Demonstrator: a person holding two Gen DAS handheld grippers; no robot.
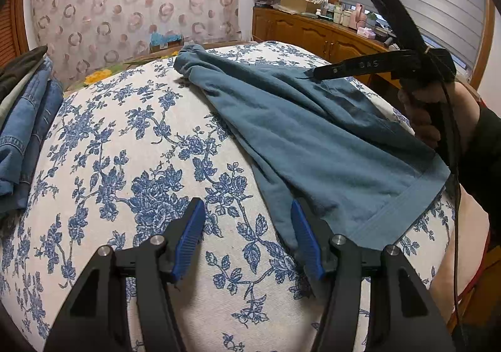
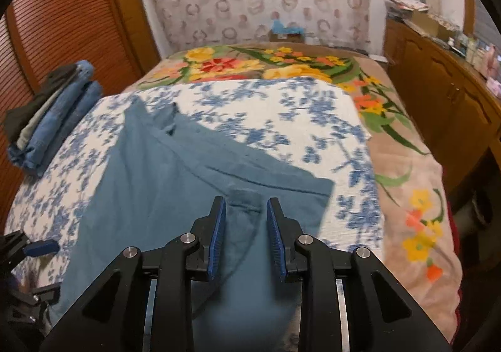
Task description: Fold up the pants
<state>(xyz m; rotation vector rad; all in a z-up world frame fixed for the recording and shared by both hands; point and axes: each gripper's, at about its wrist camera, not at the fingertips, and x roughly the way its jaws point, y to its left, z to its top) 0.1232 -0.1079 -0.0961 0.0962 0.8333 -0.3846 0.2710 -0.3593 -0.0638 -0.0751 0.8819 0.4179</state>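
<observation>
1 teal pants (image 2: 175,176), 2 grippers

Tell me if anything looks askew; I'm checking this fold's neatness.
The teal pants lie diagonally across the blue-floral cloth, rumpled and bunched at the far end, with a strip sticking out at the near edge. The folded stack looks tidy.

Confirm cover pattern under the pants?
White cover with a blue floral print, under the teal pants. Sharpest in the left wrist view.
</observation>
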